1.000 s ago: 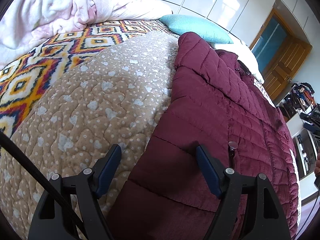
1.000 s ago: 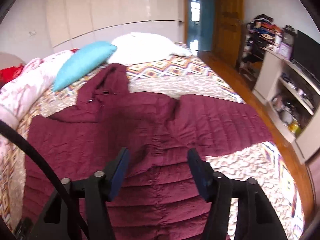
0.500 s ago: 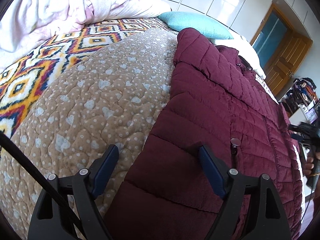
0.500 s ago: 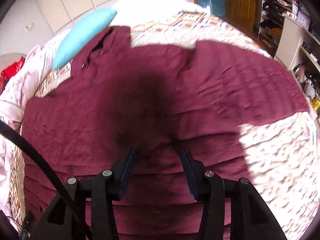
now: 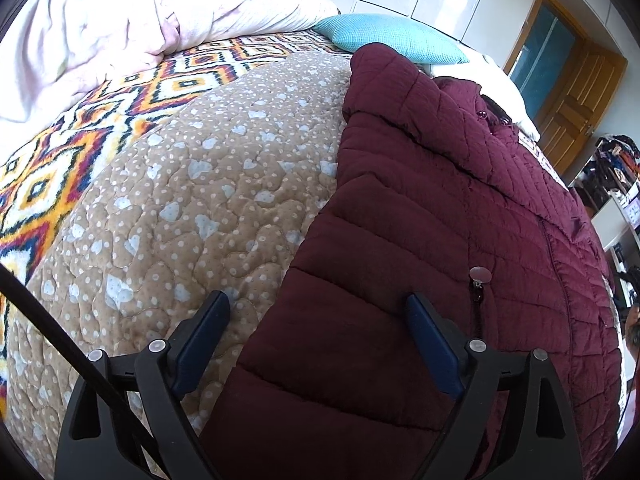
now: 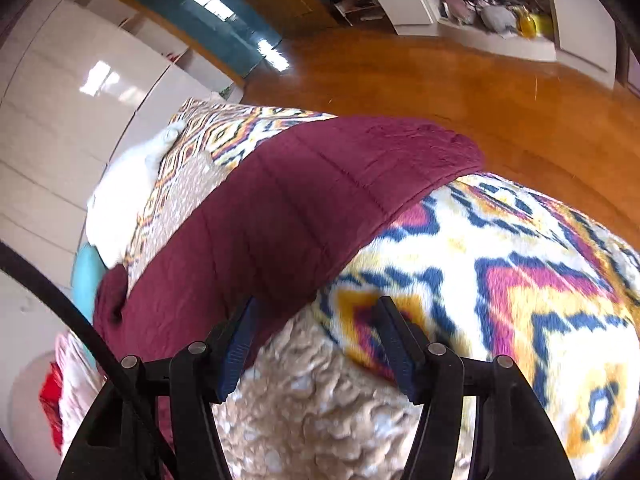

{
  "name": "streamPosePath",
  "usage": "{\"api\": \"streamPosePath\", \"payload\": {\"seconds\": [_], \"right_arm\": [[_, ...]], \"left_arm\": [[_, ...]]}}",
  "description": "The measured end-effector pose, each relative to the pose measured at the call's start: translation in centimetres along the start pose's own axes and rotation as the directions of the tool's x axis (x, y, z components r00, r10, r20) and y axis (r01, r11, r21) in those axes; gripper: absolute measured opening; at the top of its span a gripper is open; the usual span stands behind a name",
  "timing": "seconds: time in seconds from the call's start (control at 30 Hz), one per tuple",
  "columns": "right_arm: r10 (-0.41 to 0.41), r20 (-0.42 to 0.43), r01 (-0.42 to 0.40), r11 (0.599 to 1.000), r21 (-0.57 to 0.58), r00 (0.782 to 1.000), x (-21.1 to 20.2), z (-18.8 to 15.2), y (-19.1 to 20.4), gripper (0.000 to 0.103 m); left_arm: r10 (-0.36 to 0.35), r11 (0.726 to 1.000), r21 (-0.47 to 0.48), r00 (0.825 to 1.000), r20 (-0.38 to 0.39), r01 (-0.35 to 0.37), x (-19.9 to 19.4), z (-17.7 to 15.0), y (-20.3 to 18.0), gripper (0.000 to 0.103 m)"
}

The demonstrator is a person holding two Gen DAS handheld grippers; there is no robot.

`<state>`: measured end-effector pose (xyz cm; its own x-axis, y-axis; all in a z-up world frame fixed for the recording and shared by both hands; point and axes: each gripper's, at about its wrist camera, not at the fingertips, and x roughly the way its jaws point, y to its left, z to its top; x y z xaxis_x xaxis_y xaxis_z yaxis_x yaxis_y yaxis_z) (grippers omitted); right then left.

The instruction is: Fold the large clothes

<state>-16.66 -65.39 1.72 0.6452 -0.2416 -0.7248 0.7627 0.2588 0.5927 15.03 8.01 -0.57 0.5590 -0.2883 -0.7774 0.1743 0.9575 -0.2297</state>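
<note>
While spread flat on the bed (image 5: 192,184) for folding, maroon jacket (image 5: 420,240): left gripper (image 5: 316,340) jaws just widened, straddling its hem edge; right gripper (image 6: 314,344) jaws just widened, empty beside its sleeve.

Counting as I look: one maroon quilted jacket (image 5: 420,216) spread out on the bed. One beige dotted quilt (image 5: 192,200) under it, one zigzag-patterned blanket (image 6: 500,280) beneath that. One turquoise pillow (image 5: 384,36), one white pillow (image 6: 124,188), one rumpled pale comforter (image 5: 120,28). One wooden door (image 5: 576,108) beyond. Two sets of jaws, both mine.
</note>
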Motion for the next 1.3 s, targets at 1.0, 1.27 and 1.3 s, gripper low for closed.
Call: {"api": "streamPosePath", "payload": {"seconds": [1.0,1.27,1.3], "right_arm": [[0.085,-0.337,-0.341,0.405,-0.848,0.938,-4.8,-32.2,35.8,0.012],[-0.057,-0.384,-0.324,0.433,-0.841,0.921,-0.3,-36.7,33.6,0.054],[-0.043,-0.355,-0.302,0.439,-0.846,0.934,-1.0,-35.9,34.0,0.063]], "left_arm": [[-0.009,1.000,0.001,1.000,0.002,0.009,-0.1,-0.2,-0.1,0.092],[-0.030,0.999,-0.012,1.000,0.010,0.030,-0.4,-0.3,0.2,0.092],[-0.029,1.000,-0.011,1.000,0.011,0.029,-0.3,-0.3,0.2,0.092]]}}
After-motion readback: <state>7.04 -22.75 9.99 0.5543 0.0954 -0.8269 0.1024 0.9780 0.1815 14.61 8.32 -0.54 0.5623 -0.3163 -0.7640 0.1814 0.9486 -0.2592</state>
